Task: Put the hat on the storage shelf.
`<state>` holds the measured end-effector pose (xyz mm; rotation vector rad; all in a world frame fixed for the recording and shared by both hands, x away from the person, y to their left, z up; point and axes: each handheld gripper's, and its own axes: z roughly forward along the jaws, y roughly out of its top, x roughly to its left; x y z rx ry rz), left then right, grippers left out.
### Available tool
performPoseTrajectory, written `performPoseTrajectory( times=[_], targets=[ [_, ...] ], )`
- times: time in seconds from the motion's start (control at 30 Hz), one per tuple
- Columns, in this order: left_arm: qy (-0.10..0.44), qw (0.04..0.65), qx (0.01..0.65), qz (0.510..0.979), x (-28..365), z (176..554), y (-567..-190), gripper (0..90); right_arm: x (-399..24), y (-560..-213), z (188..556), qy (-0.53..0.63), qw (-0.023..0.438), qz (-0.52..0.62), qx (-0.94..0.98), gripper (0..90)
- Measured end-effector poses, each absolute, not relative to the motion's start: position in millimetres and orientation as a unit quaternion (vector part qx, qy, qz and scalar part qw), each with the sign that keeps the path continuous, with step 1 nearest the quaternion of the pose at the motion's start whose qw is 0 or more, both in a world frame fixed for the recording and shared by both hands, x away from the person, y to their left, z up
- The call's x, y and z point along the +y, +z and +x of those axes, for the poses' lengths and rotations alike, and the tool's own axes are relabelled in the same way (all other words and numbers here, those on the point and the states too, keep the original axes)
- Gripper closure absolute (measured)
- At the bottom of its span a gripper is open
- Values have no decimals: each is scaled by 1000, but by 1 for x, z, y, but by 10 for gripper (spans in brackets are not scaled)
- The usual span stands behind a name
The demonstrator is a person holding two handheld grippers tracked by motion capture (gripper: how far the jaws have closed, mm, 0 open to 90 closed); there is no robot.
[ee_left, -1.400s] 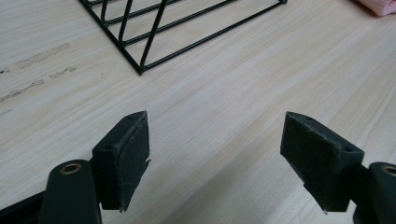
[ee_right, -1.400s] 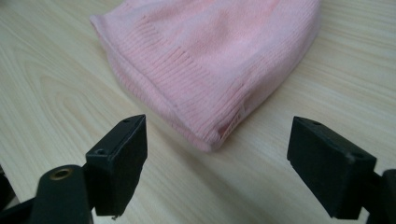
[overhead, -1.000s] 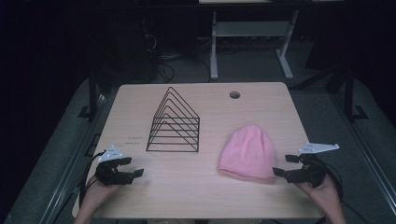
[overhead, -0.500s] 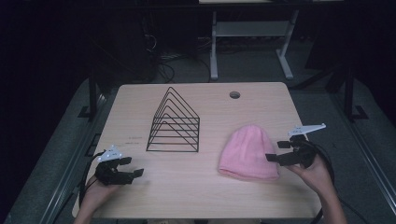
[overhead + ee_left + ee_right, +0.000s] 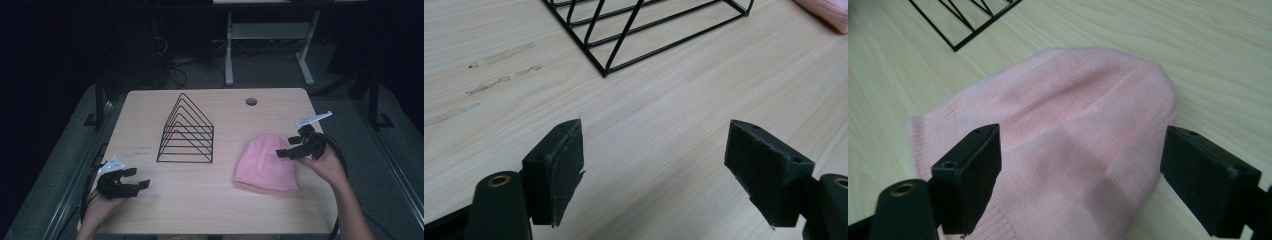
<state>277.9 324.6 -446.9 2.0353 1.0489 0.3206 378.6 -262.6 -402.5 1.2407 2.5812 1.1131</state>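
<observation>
The right gripper (image 5: 294, 148) has been moving in from the worktop's right edge and is now hovering over the soft pink knitted beanie (image 5: 267, 164), its fingers (image 5: 968, 175) spread wide and holding nothing — in the right gripper view the hat's rounded crown is lying between and just beyond them, flat on the pale wooden worktop (image 5: 210, 205). That shift suggests the reach is nearly finished and a pinch on the knit is the step now in hand. The left gripper (image 5: 131, 180) is resting low at the near left corner, as it was a second ago, fingers (image 5: 555, 170) also gaping over bare wood, with the corner of the black wire triangular file rack (image 5: 186, 131) ahead of them and well apart from the hat. The rack's slots are all standing empty — if the beanie is bound for it, nothing is in the way.
</observation>
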Motion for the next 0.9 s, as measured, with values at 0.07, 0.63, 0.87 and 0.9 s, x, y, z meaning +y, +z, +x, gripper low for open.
performPoseTrajectory(
  times=[0.07, 0.63, 0.87, 0.9],
  targets=[
    [127, 403, 416, 805, 326, 278, -447, 235, -262, -404, 385, 356, 32, 409, 840, 162],
    [126, 406, 420, 802, 326, 280, -448, 235, -259, -419, 429, 332, 6, 424, 842, 235],
    [123, 405, 418, 803, 327, 282, -449, 235, -256, -433, 442, 332, -15, 441, 834, 310],
    [123, 405, 418, 803, 327, 282, -449, 235, -255, -434, 444, 330, -17, 443, 833, 323]
  ],
)
